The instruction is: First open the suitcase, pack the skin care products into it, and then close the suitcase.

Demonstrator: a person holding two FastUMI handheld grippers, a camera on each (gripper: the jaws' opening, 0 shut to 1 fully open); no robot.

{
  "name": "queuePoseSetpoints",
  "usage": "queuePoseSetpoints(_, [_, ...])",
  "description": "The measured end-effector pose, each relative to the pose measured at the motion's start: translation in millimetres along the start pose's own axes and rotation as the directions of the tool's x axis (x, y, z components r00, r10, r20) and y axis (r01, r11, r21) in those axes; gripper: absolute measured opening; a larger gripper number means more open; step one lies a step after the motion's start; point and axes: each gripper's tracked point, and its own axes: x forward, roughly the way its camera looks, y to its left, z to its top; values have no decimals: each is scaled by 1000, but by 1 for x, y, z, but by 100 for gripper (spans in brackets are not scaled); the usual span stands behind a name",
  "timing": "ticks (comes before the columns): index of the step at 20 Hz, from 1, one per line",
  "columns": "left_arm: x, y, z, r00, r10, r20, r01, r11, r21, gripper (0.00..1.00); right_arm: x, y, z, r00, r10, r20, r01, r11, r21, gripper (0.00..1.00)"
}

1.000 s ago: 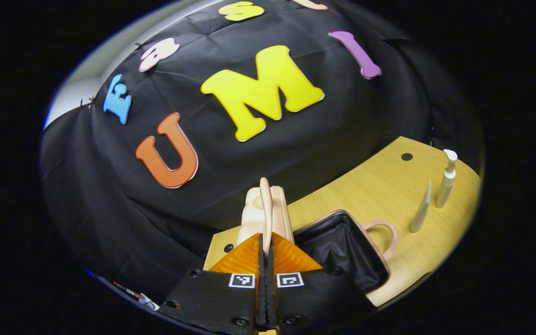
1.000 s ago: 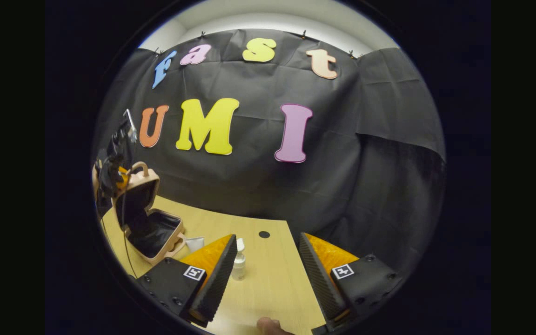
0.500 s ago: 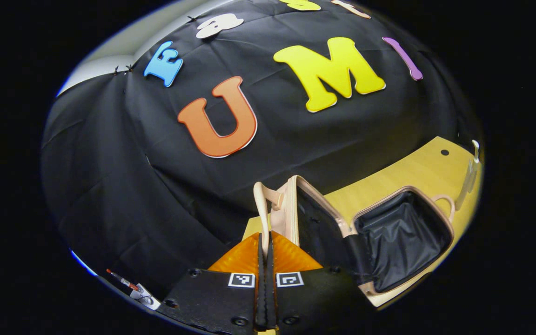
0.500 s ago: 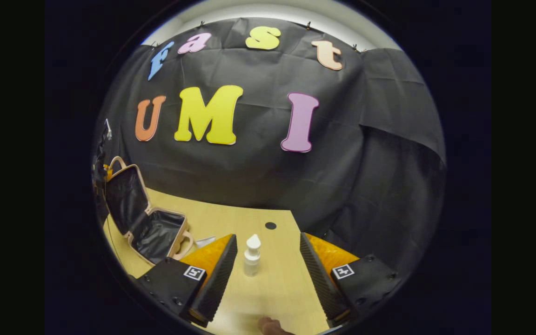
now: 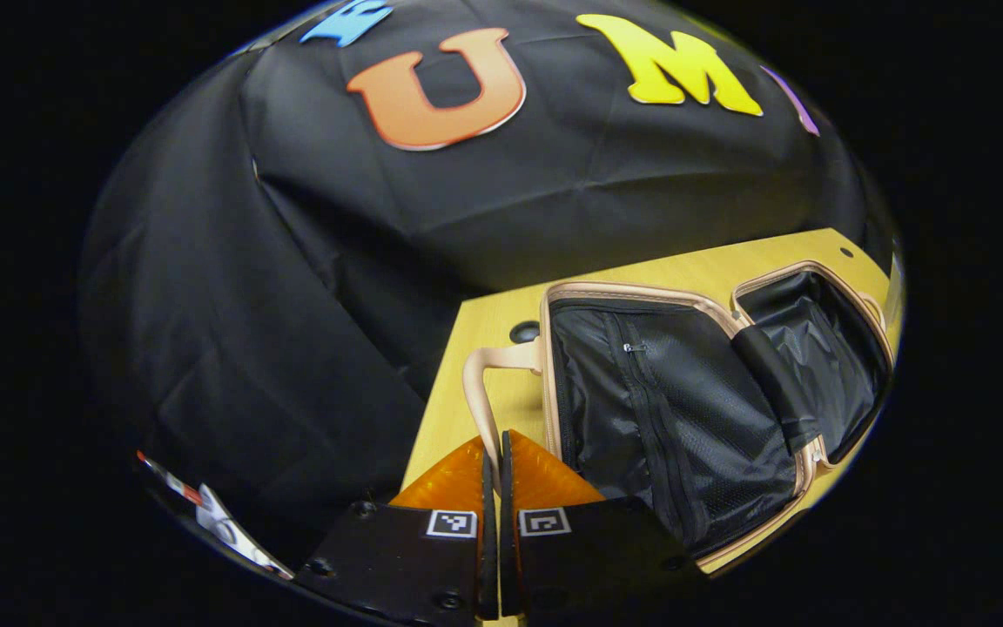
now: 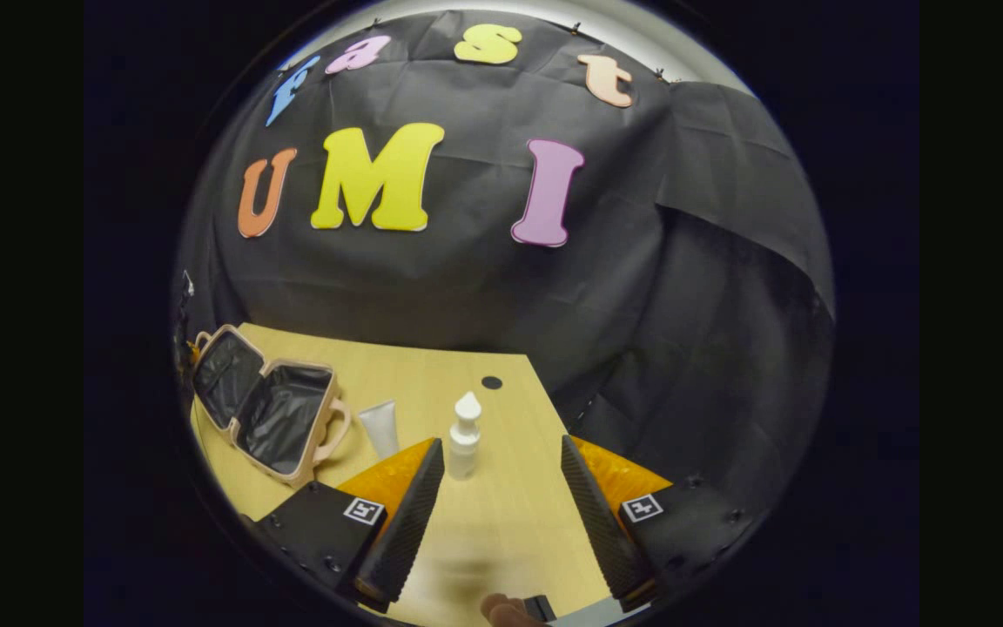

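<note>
**Suitcase open, pump bottle next**

Our left gripper [image 5: 493, 461] is pinched on the suitcase handle [image 5: 477, 383]; right gripper [image 6: 494, 496] gapes empty. Suitcase [image 6: 265, 407] lies open far left — pump bottle [image 6: 464, 435] looks light, tippy, so grab its body.

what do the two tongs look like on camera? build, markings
Both match: black matte bodies with screw heads, and a small square black-and-white tag at the base of each finger. The fingers are wedge-shaped. On the right tongs the inner faces are finely ribbed. On the left tongs the outer faces are ribbed. No cables or sleeves in view.
</note>
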Motion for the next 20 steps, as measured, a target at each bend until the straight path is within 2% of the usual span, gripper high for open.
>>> queuePoseSetpoints(2, [16,-1,-26,997,-55,-61,50,995,-80,5,-1,-1,-10,1000,-1,-31,0,1000,-20,80])
queuePoseSetpoints(5, [33,-4,-42,991,-106,-87,89,979,-181,6,0,-5,-19,998,-11,-60,8,999,-42,80])
queuePoseSetpoints(10, [37,-3,-47,990,-130,-61,110,959,-262,9,-5,-6,-30,995,-3,-98,0,999,-39,80])
queuePoseSetpoints(12, [34,1,-53,990,-120,-72,93,951,-296,9,-4,-6,-28,996,10,-84,-15,998,-57,80])
queuePoseSetpoints(13, [32,3,-55,990,-110,-84,78,946,-315,29,-4,-5,-27,997,18,-79,-23,998,-65,80])
queuePoseSetpoints(14, [27,6,-60,991,-91,-95,55,944,-324,33,-4,-4,-27,997,31,-76,-36,997,-67,80])
queuePoseSetpoints(15, [23,7,-60,993,-79,-86,46,943,-331,45,-3,-4,-26,997,43,-71,-47,997,-63,80])
queuePoseSetpoints(16, [16,9,-59,995,-57,-80,28,945,-327,51,-1,-3,-26,996,54,-66,-58,996,-61,80])
queuePoseSetpoints(17, [8,12,-57,996,-36,-78,10,948,-319,72,1,-3,-25,996,66,-62,-70,996,-58,80])
queuePoseSetpoints(19, [-8,11,-57,997,-13,-80,-12,954,-298,78,12,-4,-22,994,91,-56,-95,994,-54,80])
queuePoseSetpoints(20, [-18,8,-54,997,-5,-77,-17,957,-290,94,14,-3,-22,993,107,-51,-109,993,-52,80])
